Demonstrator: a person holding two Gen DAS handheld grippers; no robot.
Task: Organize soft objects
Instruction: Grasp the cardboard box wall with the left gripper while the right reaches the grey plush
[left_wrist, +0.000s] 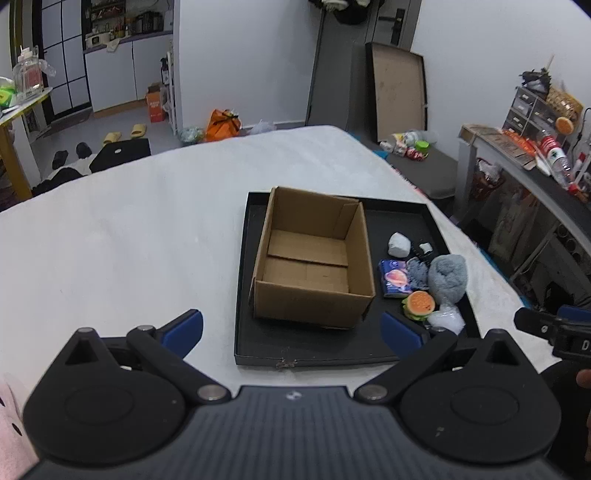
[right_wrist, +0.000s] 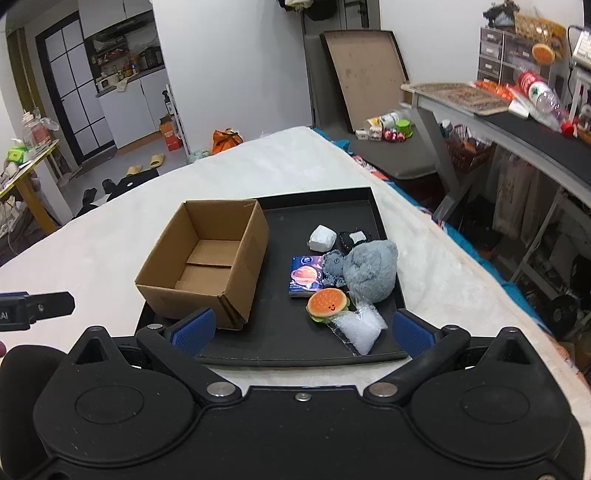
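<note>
We held both grippers, left (left_wrist: 291, 332) and right (right_wrist: 303, 330), jaws spread, empty; soft toys (right_wrist: 371, 271) lay beside the empty box (right_wrist: 207, 266) on the black tray (right_wrist: 280, 343), on the bed (left_wrist: 129, 229); the smaller dark pieces were hard to make out.

Your left wrist camera looks forward and down from the near edge of the black tray (left_wrist: 314, 354), centred on the cardboard box (left_wrist: 314, 258). Your right wrist camera sits further right, equally near, facing the same way, with the tray (right_wrist: 295, 354) ahead and the box (right_wrist: 207, 258) left of centre. Both views share tray, box, white bed cover (left_wrist: 147, 221) and the room behind.
</note>
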